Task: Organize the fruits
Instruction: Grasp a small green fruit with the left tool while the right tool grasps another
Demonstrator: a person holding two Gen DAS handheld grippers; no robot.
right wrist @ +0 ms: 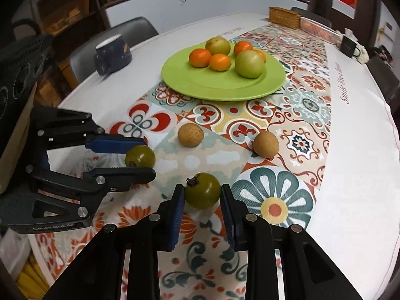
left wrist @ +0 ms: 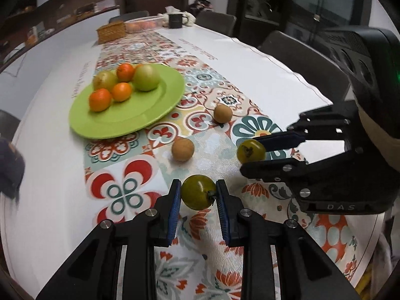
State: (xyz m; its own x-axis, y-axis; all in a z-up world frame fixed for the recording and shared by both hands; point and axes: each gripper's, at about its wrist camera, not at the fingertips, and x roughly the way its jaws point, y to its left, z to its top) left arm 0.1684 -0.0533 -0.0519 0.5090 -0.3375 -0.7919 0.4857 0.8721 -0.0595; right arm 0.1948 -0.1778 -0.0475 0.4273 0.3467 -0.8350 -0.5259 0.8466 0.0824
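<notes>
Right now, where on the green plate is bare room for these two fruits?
The green plate is bare along its near half, toward the two brown fruits. Its far half is crowded with oranges and green fruits.

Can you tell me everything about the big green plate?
The green plate is round, shallow, smooth and shiny, like plastic or glazed ware. It lies flat on the patterned tablecloth, beyond both grippers. It holds oranges and two larger green fruits bunched on one side; the other side is bare. No gripper touches it.
</notes>
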